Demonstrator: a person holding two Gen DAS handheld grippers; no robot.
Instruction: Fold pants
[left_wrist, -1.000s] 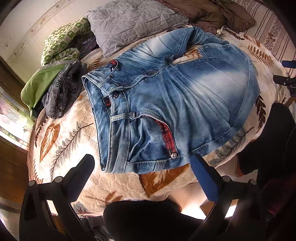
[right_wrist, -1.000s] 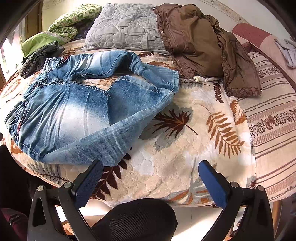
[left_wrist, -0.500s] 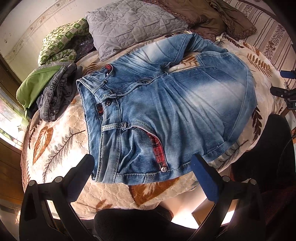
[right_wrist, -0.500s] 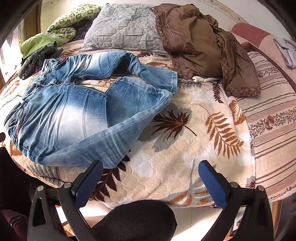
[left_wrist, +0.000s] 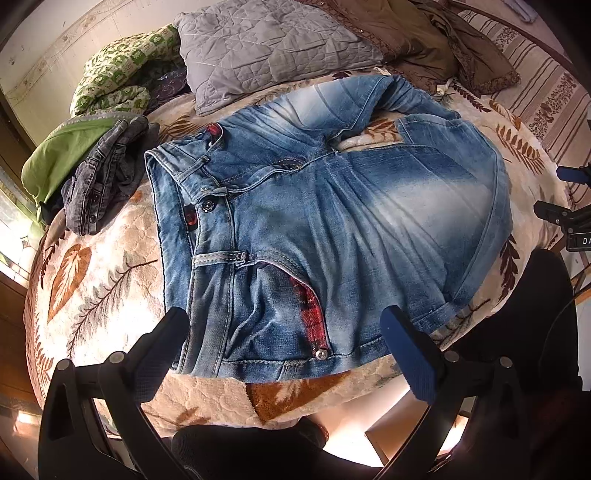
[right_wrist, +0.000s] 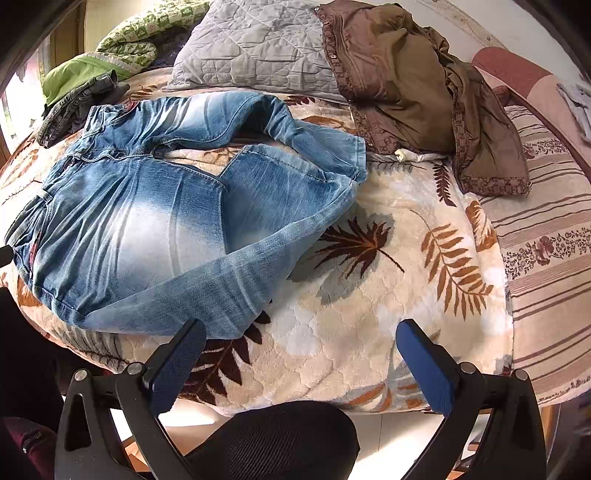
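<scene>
Left wrist view: jeans (left_wrist: 314, 221) waistband leftward, legs folded back right.

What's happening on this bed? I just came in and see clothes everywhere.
A person holds two tongs over a pair of faded blue denim jeans spread on the leaf-patterned blanket. The left tongs hover open by the waistband, the right tongs open near the folded-back leg. Neither grips anything; the folding is only partly done.

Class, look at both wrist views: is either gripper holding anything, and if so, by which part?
Nothing is held. The left gripper and right gripper are both open above the bed edge, fingers clear of the blue jeans.
</scene>
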